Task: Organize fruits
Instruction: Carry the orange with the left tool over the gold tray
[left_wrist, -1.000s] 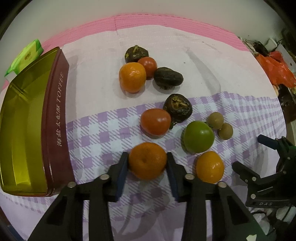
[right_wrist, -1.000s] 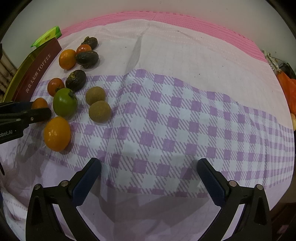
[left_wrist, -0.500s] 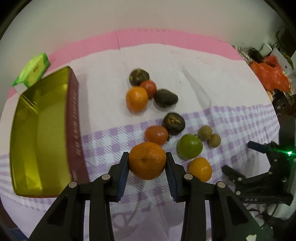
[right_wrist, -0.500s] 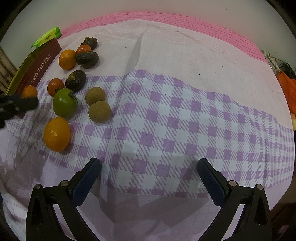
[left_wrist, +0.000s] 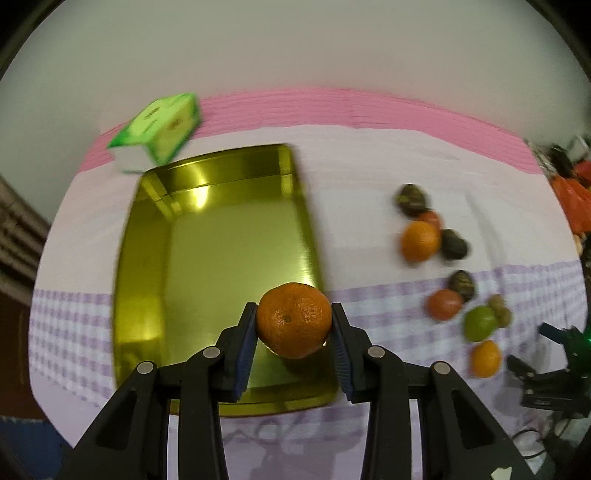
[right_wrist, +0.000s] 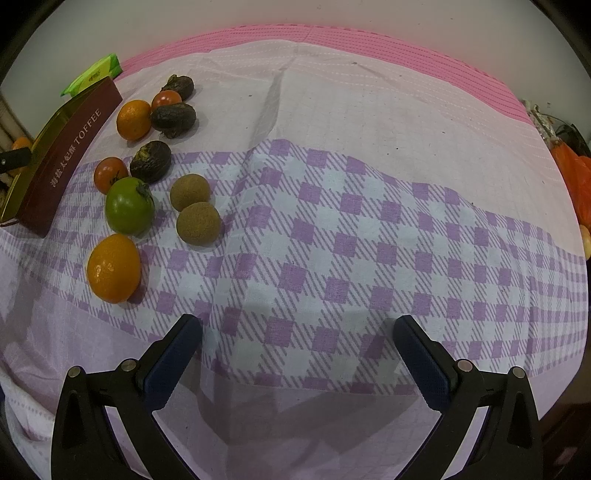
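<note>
A: The table is covered with a cloth (right_wrist: 332, 229), white with purple checks and a pink band at the far edge, before a plain pale wall.

B: And the fruit that is carried?

A: A mandarin (left_wrist: 294, 319) is pinched between the two blue pads of the left gripper (left_wrist: 294, 325). It is in the air, over the near right corner of the golden tin (left_wrist: 207, 266).

B: What is around it?

A: The tin is open. A green packet (left_wrist: 159, 129) lies at its far corner. The other fruits lie to the right on the cloth: two oranges, two red tomatoes, a green fruit (right_wrist: 129, 205), three dark wrinkled fruits and two small brown ones.

B: The other tool?

A: The right gripper (right_wrist: 297, 354) has its jaws spread wide with nothing between them, above bare cloth, well apart from the fruits.
</note>
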